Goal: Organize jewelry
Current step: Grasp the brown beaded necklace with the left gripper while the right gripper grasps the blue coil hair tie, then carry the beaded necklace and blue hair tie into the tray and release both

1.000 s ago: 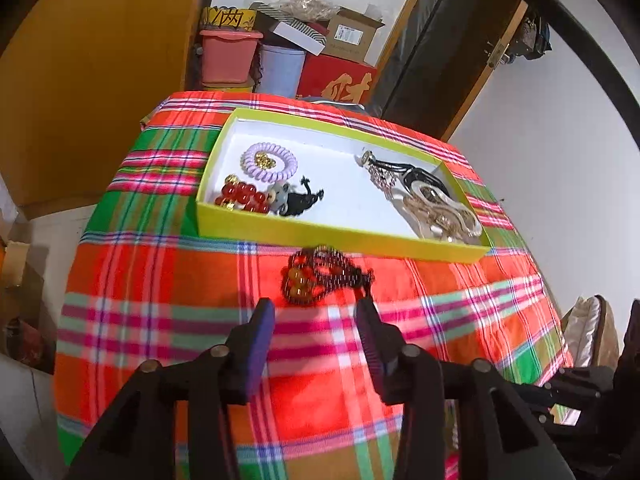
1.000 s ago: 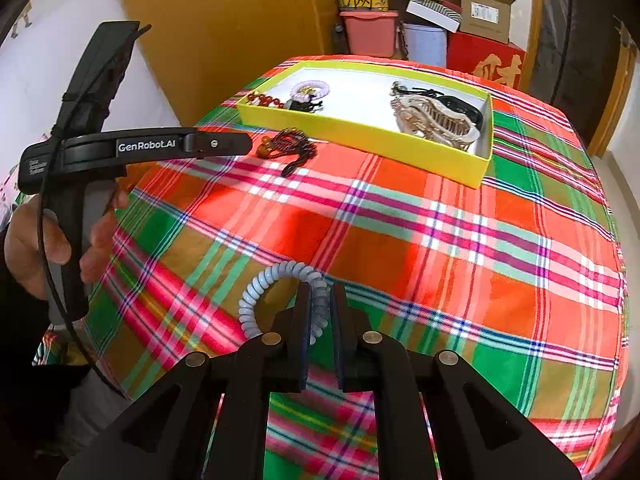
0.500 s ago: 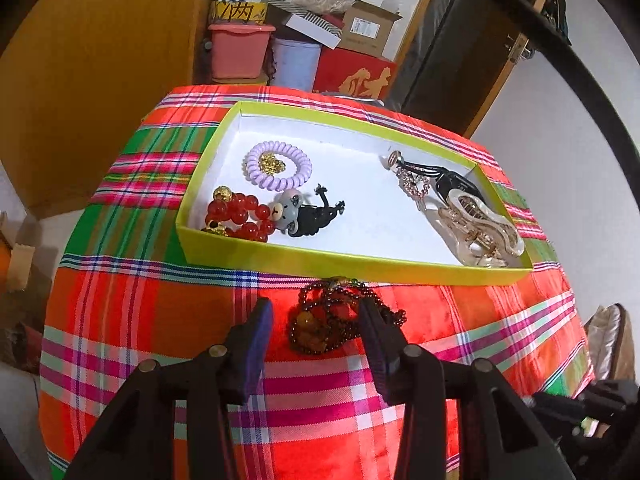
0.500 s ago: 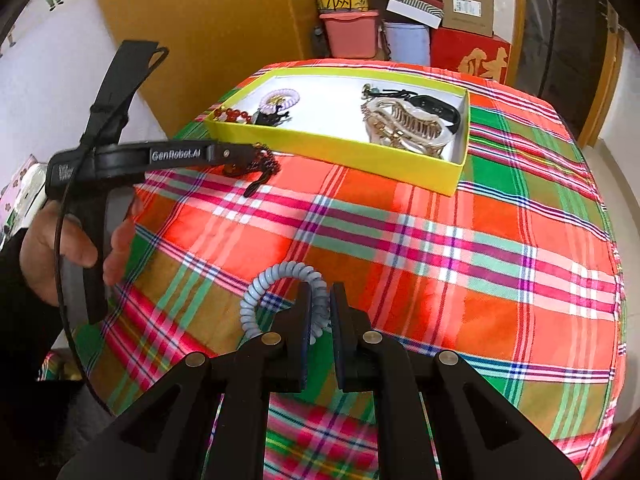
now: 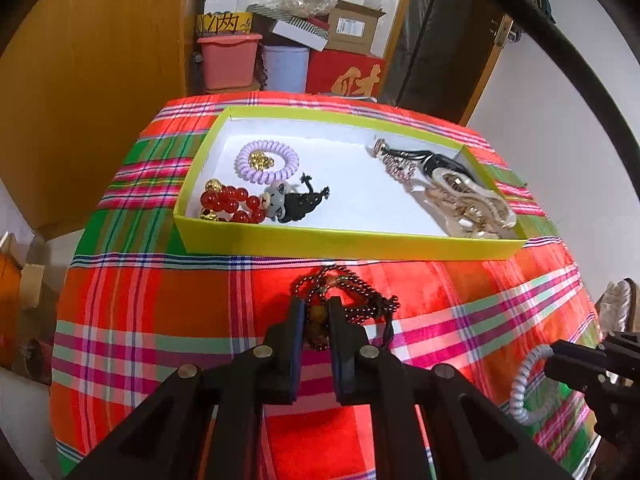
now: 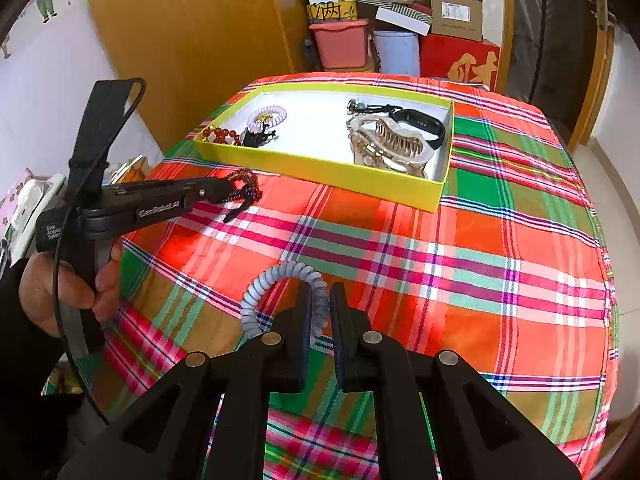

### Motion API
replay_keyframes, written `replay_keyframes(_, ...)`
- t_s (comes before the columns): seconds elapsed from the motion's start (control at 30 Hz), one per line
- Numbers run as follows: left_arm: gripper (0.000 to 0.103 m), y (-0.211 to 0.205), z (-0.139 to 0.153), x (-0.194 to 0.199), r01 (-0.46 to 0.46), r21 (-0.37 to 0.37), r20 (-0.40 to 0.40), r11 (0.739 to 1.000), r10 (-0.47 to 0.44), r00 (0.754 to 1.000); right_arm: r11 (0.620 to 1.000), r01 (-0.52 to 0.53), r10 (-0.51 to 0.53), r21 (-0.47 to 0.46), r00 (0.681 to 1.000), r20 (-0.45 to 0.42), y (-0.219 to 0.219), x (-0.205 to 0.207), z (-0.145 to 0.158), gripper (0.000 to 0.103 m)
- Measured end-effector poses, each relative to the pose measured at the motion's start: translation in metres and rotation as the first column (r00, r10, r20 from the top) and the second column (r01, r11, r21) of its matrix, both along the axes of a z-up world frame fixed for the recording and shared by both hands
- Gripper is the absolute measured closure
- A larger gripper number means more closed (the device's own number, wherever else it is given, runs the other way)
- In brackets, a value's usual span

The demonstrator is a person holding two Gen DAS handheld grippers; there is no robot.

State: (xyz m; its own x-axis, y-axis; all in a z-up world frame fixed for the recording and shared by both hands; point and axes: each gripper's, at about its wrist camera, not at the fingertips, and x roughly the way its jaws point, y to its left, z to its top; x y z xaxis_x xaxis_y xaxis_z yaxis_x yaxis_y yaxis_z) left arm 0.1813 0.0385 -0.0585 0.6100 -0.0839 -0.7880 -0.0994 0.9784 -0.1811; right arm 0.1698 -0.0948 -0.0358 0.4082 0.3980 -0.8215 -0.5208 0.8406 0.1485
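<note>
A dark bead necklace (image 5: 352, 294) lies on the plaid cloth just in front of the yellow tray (image 5: 348, 242). My left gripper (image 5: 318, 312) is shut on the necklace's near end; it also shows in the right wrist view (image 6: 228, 190). My right gripper (image 6: 320, 308) is shut on a pale blue spiral hair tie (image 6: 276, 280), seen too in the left wrist view (image 5: 524, 380). The tray holds a lilac spiral hair tie (image 5: 267, 160), red beads (image 5: 232, 202), a black mouse clip (image 5: 296, 200), a black band (image 5: 440, 162) and a gold claw clip (image 5: 468, 200).
The plaid cloth (image 6: 460, 264) covers a small round table. Behind it stand a pink bin (image 5: 228, 62), a blue bucket (image 5: 285, 68), a red box (image 5: 346, 72) and cardboard boxes. A wooden cabinet (image 5: 100, 80) is at the left.
My left gripper moved forward to the dark bead necklace and closed its fingers on it. My right gripper stayed shut on the blue hair tie, shifting only slightly.
</note>
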Motion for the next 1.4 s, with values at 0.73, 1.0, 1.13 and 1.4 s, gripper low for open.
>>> replay_keyframes(0.73,0.092,0.009,0.083,-0.015,0.054,-0.044,0.157,0.998,-0.046,0.987,0.999,-0.001,-0.002,0.042,0.996,0.088,0.014,0.027,0.035,0.094)
replay_keyframes(1.0,0.092,0.009,0.089,-0.003,0.067,-0.036,0.165,0.997,-0.061,0.984,0.999,-0.009,0.003,0.053,0.994,0.107,0.025,0.045,0.040,0.094)
replay_keyframes(1.13,0.092,0.011,0.089,0.007,0.068,-0.038,0.166,0.997,-0.061,0.984,0.998,-0.010,0.003,0.055,0.994,0.112,0.031,0.056,0.041,0.094)
replay_keyframes(1.4,0.092,0.027,0.085,0.033,0.055,-0.034,0.162,0.998,-0.048,0.986,0.999,0.002,-0.009,0.052,0.991,0.130,0.042,0.086,0.045,0.094)
